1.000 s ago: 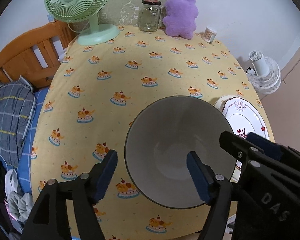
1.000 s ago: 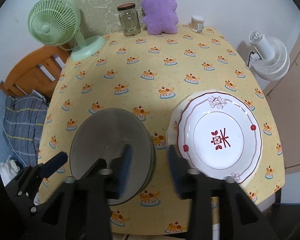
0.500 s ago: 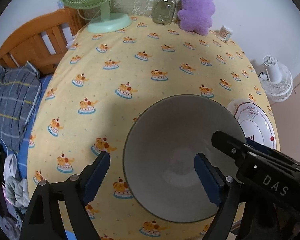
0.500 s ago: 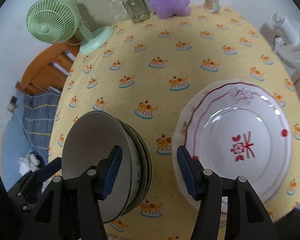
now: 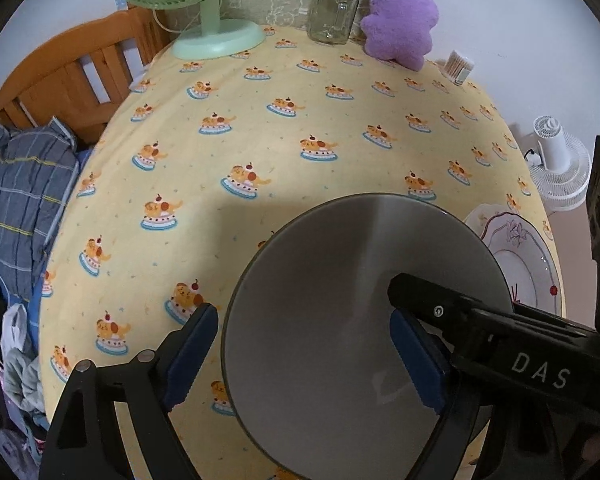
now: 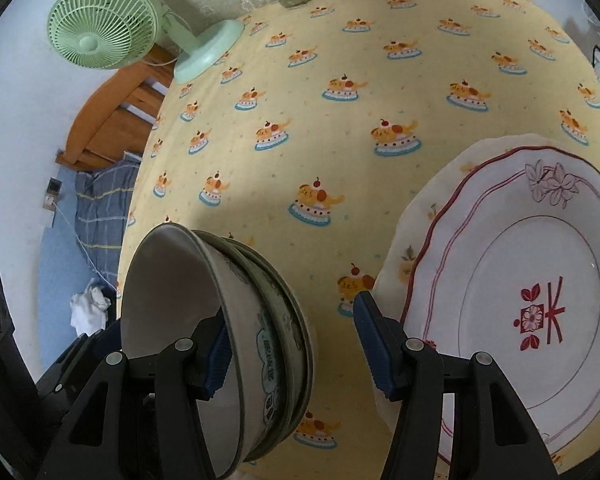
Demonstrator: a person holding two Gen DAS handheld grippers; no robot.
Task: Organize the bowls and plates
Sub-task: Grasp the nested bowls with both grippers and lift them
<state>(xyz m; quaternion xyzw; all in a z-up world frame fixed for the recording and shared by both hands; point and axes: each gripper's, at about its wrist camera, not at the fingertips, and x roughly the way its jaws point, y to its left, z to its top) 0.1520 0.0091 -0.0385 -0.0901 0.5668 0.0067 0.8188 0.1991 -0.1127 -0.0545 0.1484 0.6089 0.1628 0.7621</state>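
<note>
Where the counter [image 6: 380, 60] is covered by a yellow cake-print cloth, a red-trimmed plate [image 6: 540, 300] is seen stacked on another plate at its near right edge. Beside it, apart, a stack of nested grey bowls [image 6: 236, 340] is found. The left gripper [image 5: 304, 356] is spread wide across the top bowl's near rim, its jaws having just been opening, neither pad pressing. The right gripper [image 6: 296, 348] is held partly open, grasping nothing, one finger over the bowl's wall, the other at the plates' edge.
</note>
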